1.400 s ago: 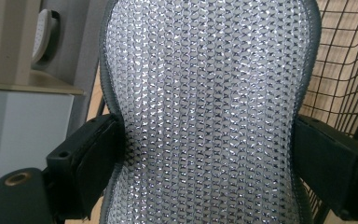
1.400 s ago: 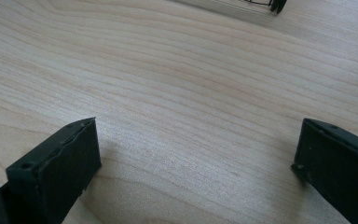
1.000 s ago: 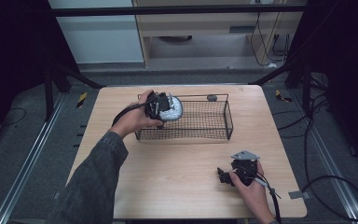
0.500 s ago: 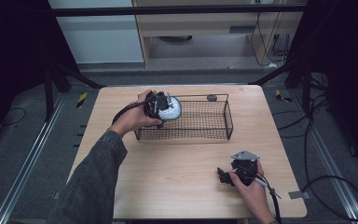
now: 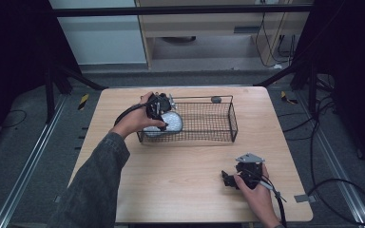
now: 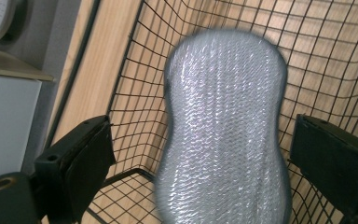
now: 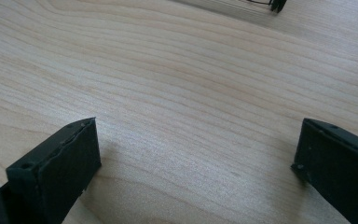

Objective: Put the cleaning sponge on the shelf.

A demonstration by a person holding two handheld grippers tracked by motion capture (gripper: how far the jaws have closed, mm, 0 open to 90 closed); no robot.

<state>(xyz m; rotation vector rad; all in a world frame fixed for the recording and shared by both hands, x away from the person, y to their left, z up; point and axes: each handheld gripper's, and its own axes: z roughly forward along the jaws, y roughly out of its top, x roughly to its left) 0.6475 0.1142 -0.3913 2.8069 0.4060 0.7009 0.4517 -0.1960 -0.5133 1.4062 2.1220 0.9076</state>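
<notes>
A silvery-white, peanut-shaped scrubbing sponge (image 6: 223, 135) lies inside the left end of a black wire basket (image 5: 231, 118); from above the sponge (image 5: 168, 124) rests against the basket's near wall. My left gripper (image 5: 159, 108) hovers over that end of the basket. Its jaws stand wide apart on either side of the sponge, with a gap to the left jaw, so the left gripper (image 6: 200, 140) is open. My right gripper (image 5: 228, 179) rests on the wooden table near the front right. It is open with nothing between its fingers (image 7: 56, 168).
The light wooden table (image 5: 180, 180) has bare room in front of the basket. A small dark object (image 5: 216, 99) lies behind the basket's far rim. Metal rails and cables run on the floor around the table.
The sponge has gone from the basket's left rim down into the basket. The left gripper's jaws now stand apart from it. The right gripper has not moved.
</notes>
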